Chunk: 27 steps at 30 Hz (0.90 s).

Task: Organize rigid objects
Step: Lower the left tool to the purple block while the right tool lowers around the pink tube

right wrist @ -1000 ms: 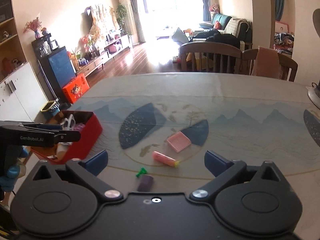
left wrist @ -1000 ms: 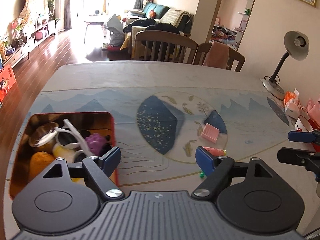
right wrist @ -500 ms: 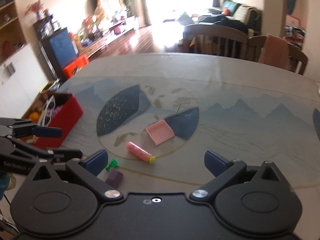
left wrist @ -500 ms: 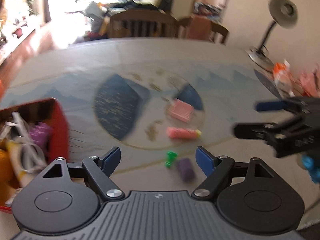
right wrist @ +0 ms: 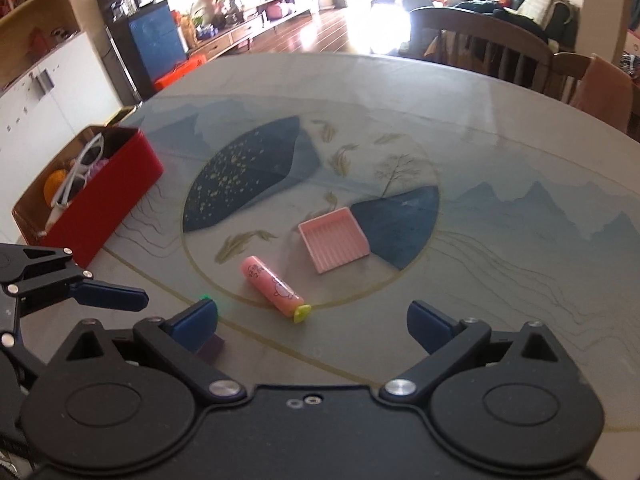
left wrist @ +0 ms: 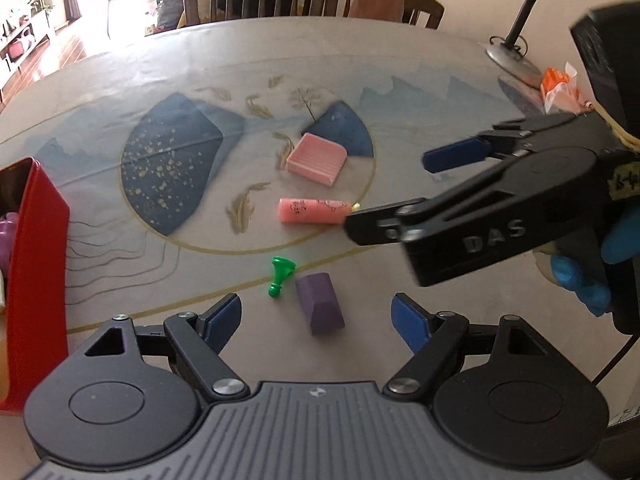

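Nearest the left gripper, whose fingers stand wide apart and hold nothing, lies a purple block, right between the blue pads. A green pawn lies on its side just beside the block, toward the red box. Beyond the block a pink tube with a yellow cap lies across the surface, and farther still sits a pink tray.

The right gripper is also spread wide and empty; from its own view the tube lies just ahead between its fingers, cap end nearest. In the left view it reaches in from the far side of the block, one tip close to the tube's cap.

The box stands well apart from the block, off to the left edge, already holding sunglasses and other bits.

This looks like the approach step: four loose pieces still wait. Next, each gripper likely needs to drop lower, centre on its piece, then close, the left on the block and the right on the tube, before carrying it to the box.
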Each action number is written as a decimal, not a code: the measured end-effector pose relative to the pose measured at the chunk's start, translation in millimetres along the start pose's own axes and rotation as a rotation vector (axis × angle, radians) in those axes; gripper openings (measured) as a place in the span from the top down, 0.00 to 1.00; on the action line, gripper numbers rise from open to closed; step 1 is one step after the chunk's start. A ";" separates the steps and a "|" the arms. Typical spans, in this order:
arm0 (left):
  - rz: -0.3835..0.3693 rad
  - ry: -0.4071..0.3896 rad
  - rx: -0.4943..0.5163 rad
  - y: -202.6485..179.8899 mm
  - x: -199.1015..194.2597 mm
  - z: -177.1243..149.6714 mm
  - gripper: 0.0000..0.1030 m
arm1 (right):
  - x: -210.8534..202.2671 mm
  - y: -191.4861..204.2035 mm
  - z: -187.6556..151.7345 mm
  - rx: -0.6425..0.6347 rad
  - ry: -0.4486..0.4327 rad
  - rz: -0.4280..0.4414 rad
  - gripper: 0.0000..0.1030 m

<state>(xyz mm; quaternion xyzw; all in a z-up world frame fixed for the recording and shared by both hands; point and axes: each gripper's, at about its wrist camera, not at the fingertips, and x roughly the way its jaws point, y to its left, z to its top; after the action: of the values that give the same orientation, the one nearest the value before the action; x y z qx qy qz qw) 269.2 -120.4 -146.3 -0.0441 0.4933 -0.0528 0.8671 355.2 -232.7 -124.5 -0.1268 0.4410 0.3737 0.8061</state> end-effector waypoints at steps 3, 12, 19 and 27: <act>0.017 0.007 -0.008 -3.1 4.3 0.3 0.20 | 8.6 1.1 3.6 -0.015 0.013 0.004 0.06; 0.045 0.003 -0.063 -4.9 11.2 3.5 0.23 | 24.9 10.6 11.0 -0.076 0.053 0.035 0.27; 0.028 0.024 -0.075 -7.3 12.4 3.0 0.43 | 32.6 18.3 13.2 -0.100 0.060 0.048 0.35; 0.032 0.040 -0.095 -6.1 13.9 1.9 0.63 | 34.6 26.1 14.0 -0.151 0.050 0.018 0.56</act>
<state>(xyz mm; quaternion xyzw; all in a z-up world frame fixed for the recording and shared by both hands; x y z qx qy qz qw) 277.6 -128.3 -156.4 -0.0760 0.5131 -0.0164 0.8548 356.6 -190.2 -141.0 -0.1924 0.4328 0.4099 0.7795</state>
